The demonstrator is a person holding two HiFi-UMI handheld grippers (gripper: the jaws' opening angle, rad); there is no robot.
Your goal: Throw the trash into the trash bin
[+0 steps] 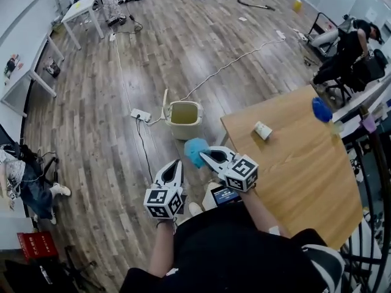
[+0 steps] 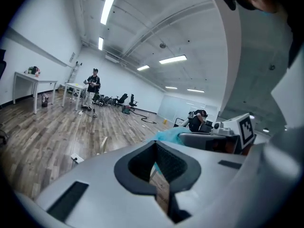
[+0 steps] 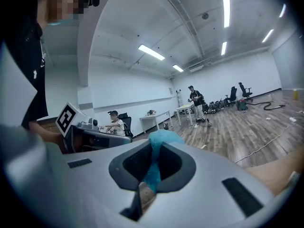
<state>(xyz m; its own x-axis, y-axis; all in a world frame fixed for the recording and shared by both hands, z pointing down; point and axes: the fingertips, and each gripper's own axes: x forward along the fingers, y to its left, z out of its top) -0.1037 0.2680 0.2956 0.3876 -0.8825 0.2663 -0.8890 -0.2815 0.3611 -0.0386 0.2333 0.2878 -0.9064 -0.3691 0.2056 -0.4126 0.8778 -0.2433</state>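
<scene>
Blue trash (image 1: 195,150) gripped in the right hand-held gripper (image 1: 203,154), near the trash bin (image 1: 183,130)

The crumpled blue trash is clamped between the jaws of the right hand-held gripper and is held in the air over the wooden floor (image 1: 91,102), just off the near corner of the desk (image 1: 293,170). The trash bin is seen on the floor close ahead with its lid (image 1: 165,105) tipped up (a white power strip (image 1: 140,115) lies beside it). The left hand-held gripper (image 1: 176,162) is held alongside, its jaws pressed together with nothing between them. A small white item (image 1: 263,130) is seen on the desk
</scene>
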